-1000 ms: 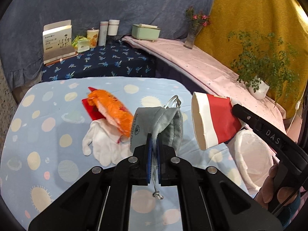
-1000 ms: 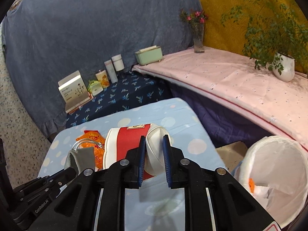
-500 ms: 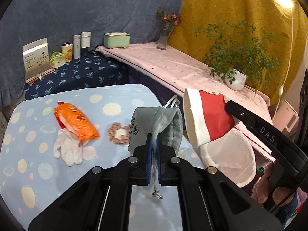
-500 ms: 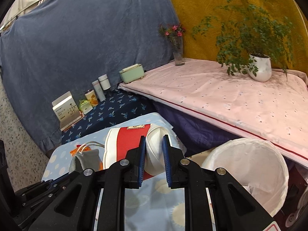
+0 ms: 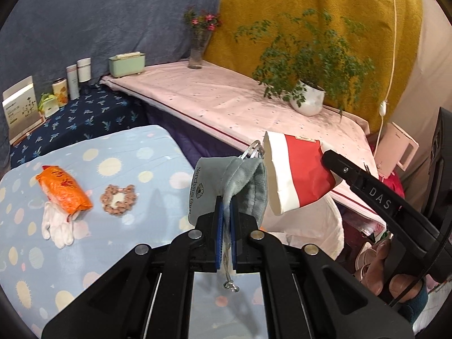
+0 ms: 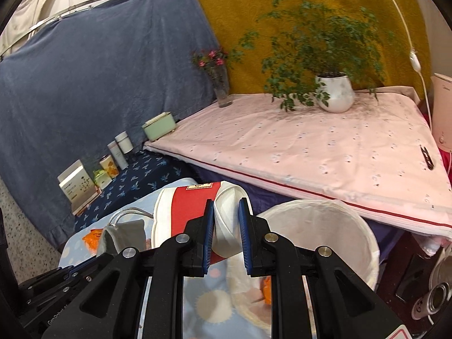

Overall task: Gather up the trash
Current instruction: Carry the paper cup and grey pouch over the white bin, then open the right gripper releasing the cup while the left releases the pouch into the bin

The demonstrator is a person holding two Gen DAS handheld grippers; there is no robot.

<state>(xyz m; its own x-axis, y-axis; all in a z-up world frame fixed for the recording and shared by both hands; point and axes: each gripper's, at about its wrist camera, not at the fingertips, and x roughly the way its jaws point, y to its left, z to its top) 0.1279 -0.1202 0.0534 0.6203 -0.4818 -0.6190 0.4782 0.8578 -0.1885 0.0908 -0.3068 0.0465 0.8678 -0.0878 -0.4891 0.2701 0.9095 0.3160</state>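
Note:
My left gripper [image 5: 225,212] is shut on a grey drawstring pouch [image 5: 226,183] that hangs in the air past the right edge of the blue spotted table [image 5: 84,254]. Beside it my right gripper [image 6: 225,220] is shut on a crumpled red and white paper cup [image 6: 195,209], also seen as the cup [image 5: 296,175] in the left wrist view. Both items hover at the rim of a white bin [image 6: 325,240] with scraps inside. An orange wrapper [image 5: 63,192], a white glove [image 5: 56,226] and a brown beaded ring [image 5: 118,199] lie on the table.
A pink-covered ledge [image 6: 325,147] carries a potted plant [image 6: 334,93], a flower vase [image 6: 221,84] and a green box [image 6: 159,125]. Jars and a carton [image 5: 21,110] stand on the dark floral surface behind. A person's hand [image 5: 395,282] holds the right gripper's handle.
Both grippers have swung to the right off the table toward the white bin, carrying the pouch and the cup. The beaded ring, hidden behind the pouch before, now shows on the table.

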